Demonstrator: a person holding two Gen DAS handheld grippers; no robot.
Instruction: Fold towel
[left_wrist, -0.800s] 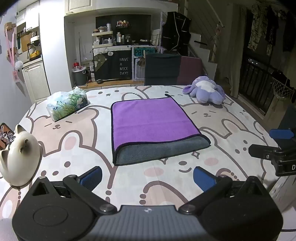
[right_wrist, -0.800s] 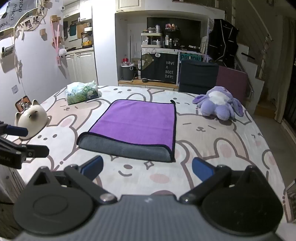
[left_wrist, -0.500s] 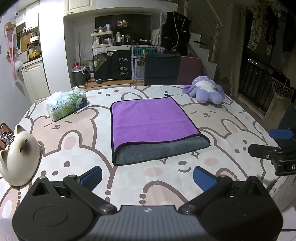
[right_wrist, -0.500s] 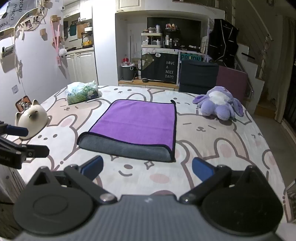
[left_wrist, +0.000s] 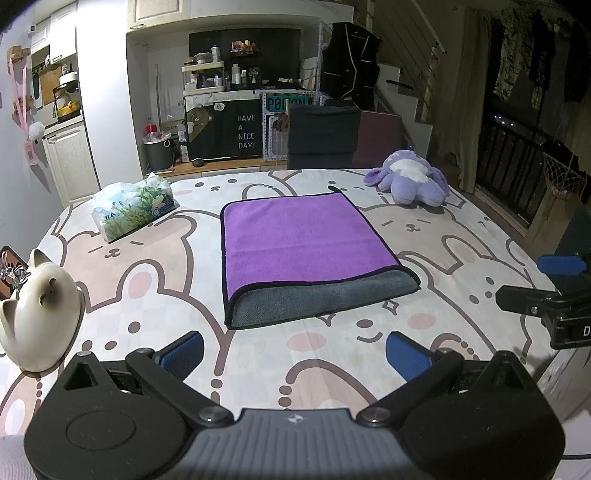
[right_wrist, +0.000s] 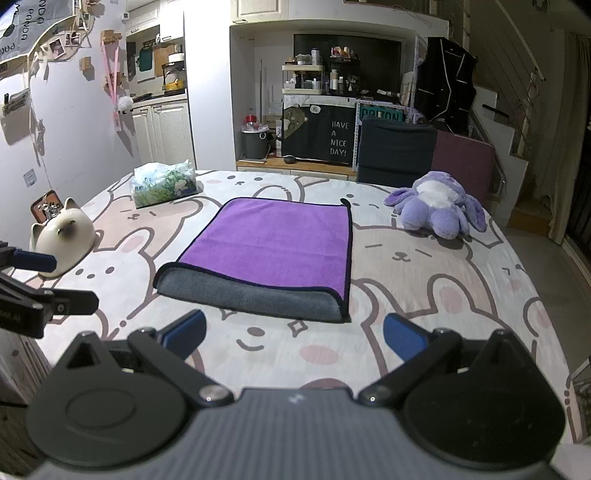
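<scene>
Both sets of fingers stand spread wide with nothing between them. I see the left gripper (left_wrist: 294, 349) low over the near edge of the desk (left_wrist: 332, 354), its blue fingertips (left_wrist: 183, 349) apart and short of the towel. The right gripper (right_wrist: 294, 334) sits the same way, blue pads (right_wrist: 402, 338) parted, just off the near side of the cloth. From the left wrist view the right gripper shows at the far right edge; from the right wrist view the left gripper (right_wrist: 33, 284) shows at the far left edge.

The towel (left_wrist: 299, 236) lies flat near the middle of the desk, folded over so the purple face is on top and a grey band (left_wrist: 321, 301) of the under layer shows along the near edge, with dark trim around it. Neither gripper touches it.

On the bunny-print cover, a tissue pack (left_wrist: 133, 212) lies at the far left, well apart from the towel. A white cat figure (left_wrist: 38, 319) sits at the near left edge. A purple plush toy (left_wrist: 410, 182) rests at the far right corner.
</scene>
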